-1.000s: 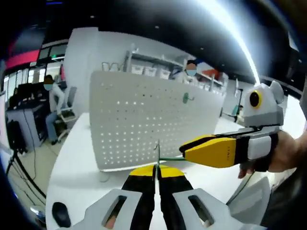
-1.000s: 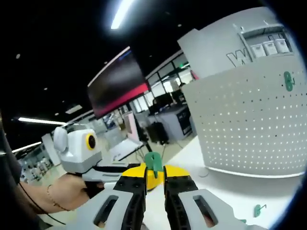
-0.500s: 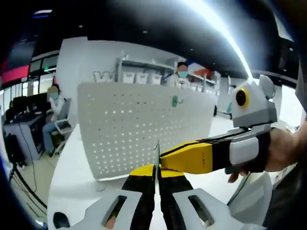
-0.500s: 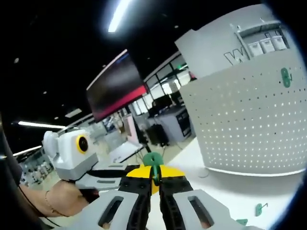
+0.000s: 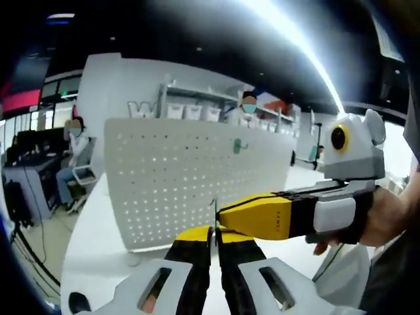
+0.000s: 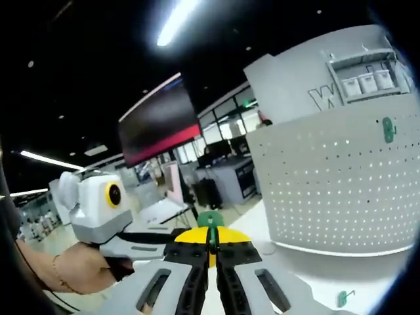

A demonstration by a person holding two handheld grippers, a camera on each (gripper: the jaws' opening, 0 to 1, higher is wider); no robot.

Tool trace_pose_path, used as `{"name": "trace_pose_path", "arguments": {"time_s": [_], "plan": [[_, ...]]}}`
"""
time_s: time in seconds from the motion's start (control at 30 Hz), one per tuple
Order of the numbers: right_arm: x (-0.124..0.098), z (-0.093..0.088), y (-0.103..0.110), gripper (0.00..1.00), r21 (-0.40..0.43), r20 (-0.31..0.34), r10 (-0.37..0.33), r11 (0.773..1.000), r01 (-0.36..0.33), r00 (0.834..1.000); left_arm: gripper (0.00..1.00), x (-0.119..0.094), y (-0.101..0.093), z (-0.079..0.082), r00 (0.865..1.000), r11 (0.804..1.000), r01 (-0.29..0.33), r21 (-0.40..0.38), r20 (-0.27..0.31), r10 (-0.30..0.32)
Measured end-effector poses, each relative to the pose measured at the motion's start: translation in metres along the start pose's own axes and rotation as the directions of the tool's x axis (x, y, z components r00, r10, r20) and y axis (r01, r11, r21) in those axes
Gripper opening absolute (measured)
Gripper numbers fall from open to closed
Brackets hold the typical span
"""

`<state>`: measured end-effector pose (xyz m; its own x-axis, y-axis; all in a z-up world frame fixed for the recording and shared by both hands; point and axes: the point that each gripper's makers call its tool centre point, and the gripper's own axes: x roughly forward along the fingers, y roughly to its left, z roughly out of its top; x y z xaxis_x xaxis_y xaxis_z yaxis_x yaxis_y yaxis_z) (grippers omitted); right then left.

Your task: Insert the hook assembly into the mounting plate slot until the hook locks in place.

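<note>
A thin metal hook wire [image 5: 214, 211] stands upright between the jaws of my left gripper [image 5: 213, 231], which is shut on it. My right gripper [image 5: 224, 216] comes in from the right, its yellow tip touching the wire. In the right gripper view my right gripper [image 6: 211, 231] is shut on a small green mounting plate [image 6: 210, 218], and my left gripper [image 6: 157, 233] reaches in from the left, held by a hand. Both grippers meet in the air in front of a white pegboard [image 5: 184, 184].
The pegboard [image 6: 335, 190] stands upright on a white table [image 6: 315, 275] and carries one green hook piece [image 6: 388, 129] [image 5: 237, 146] near its top. Another green piece [image 6: 342, 298] lies on the table. People sit and stand behind the board.
My right gripper's jaws, slightly apart a second ago, have closed on the green plate. The two grippers have drawn closer together, and both views have shifted a little.
</note>
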<state>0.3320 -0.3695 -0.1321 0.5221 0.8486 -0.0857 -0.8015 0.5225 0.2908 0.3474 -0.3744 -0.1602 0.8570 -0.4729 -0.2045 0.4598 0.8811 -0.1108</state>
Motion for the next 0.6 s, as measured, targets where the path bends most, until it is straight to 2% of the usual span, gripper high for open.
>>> {"name": "trace_pose_path", "arguments": {"time_s": [0.07,0.1,0.13,0.27,0.4,0.6], "plan": [[0.0,0.0,-0.001,0.0,-0.006,-0.005,0.0,1.0,0.0,1.0,0.04,0.0,-0.001,0.0,1.0,1.0,0.005,0.005,-0.004,-0.005],[-0.001,-0.001,-0.001,0.0,-0.007,-0.008,-0.001,1.0,0.001,1.0,0.04,0.001,-0.002,-0.001,1.0,0.999,0.006,0.032,-0.015,-0.005],[-0.001,-0.001,-0.001,0.0,-0.002,-0.009,0.001,1.0,-0.001,1.0,0.05,0.001,-0.002,-0.001,1.0,0.995,0.006,0.101,-0.027,-0.004],[-0.002,0.0,0.0,0.0,-0.012,-0.01,0.01,1.0,-0.01,1.0,0.11,0.001,-0.007,0.0,0.999,0.997,0.021,0.078,-0.031,-0.019],[-0.002,0.0,0.001,0.0,-0.085,-0.027,0.015,0.996,-0.017,1.0,0.28,0.002,-0.008,-0.003,0.999,0.997,0.025,0.07,-0.036,-0.023],[-0.004,0.001,-0.005,0.0,-0.071,-0.026,0.008,0.997,-0.009,1.0,0.53,0.004,-0.01,-0.012,0.997,0.998,0.044,0.042,-0.069,-0.041]]}}
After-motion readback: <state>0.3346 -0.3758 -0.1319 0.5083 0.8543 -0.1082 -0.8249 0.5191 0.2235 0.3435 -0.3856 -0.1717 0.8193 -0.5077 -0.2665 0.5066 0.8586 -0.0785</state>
